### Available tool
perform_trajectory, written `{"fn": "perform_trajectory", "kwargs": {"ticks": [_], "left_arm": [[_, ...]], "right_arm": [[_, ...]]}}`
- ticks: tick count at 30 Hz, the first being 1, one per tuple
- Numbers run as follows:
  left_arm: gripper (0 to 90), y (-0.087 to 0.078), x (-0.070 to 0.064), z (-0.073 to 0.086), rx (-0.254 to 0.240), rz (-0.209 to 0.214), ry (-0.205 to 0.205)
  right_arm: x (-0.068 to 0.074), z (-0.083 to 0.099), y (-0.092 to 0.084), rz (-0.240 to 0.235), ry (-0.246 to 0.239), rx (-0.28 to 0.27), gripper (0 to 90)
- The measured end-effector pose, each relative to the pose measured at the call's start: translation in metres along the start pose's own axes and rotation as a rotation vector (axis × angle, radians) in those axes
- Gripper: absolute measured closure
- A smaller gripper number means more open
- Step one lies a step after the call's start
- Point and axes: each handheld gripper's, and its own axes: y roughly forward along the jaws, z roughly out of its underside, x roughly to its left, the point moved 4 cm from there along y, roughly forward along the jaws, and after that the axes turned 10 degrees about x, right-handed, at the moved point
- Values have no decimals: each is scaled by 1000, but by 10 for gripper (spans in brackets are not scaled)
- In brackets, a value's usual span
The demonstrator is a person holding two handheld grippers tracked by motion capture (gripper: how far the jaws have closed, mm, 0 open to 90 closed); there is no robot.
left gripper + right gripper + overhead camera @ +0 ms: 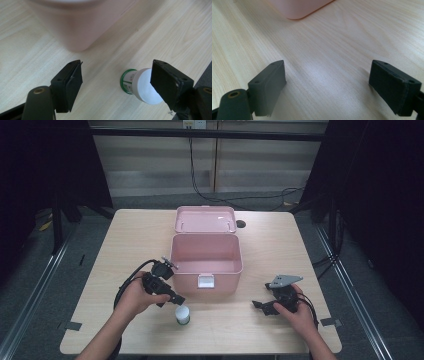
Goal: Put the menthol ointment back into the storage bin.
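Pink plastic storage box at mid-tabletop, lid swung back and standing open behind it, white latch on the front wall; interior bare as far as the high view reaches, pink floor and walls alone. Small white cylindrical bottle with a green band upright on the tabletop just in front of the box's left front corner, well outside it. Left hand-held gripper angled down over that bottle, jaws spread wide; bottle beside the right-hand pad in the left gripper view, other pad well apart from it, no pinch. Right hand-held gripper low over bare wood right of the box, jaws spread with nothing between them, box corner beyond.
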Motion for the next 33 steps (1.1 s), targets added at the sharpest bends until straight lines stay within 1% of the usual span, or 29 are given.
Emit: {"fn": "perform_trajectory", "kwargs": {"ticks": [6, 7, 8, 11, 15, 19, 22, 25, 26, 29, 30, 31, 33], "left_arm": [[252, 2, -5, 1, 11, 5, 11], [252, 2, -6, 1, 17, 6, 19], [252, 2, -7, 2, 16, 8, 17], [252, 3, -10, 3, 26, 13, 33], [252, 6, -12, 4, 31, 21, 28], [252, 8, -13, 5, 48, 27, 38], [252, 9, -13, 7, 48, 31, 34], [252, 10, -13, 8, 52, 21, 32], [252, 10, -12, 9, 62, 22, 42], [252, 13, -12, 10, 67, 30, 30], [250, 14, -12, 10, 60, 35, 26], [250, 14, -12, 11, 60, 42, 24], [250, 14, -12, 11, 62, 44, 25]], "right_arm": [[0, 0, 0, 0, 0, 0, 133], [0, 0, 0, 0, 0, 0, 132], [0, 0, 0, 0, 1, 1, 133], [0, 0, 0, 0, 1, 1, 132], [0, 0, 0, 0, 0, 0, 133], [0, 0, 0, 0, 0, 0, 133], [0, 0, 0, 0, 2, 1, 132], [0, 0, 0, 0, 0, 0, 133], [0, 0, 0, 0, 1, 1, 133], [0, 0, 0, 0, 1, 0, 133], [0, 0, 0, 0, 1, 1, 133], [0, 0, 0, 0, 1, 1, 133], [0, 0, 0, 0, 1, 1, 133]]}}
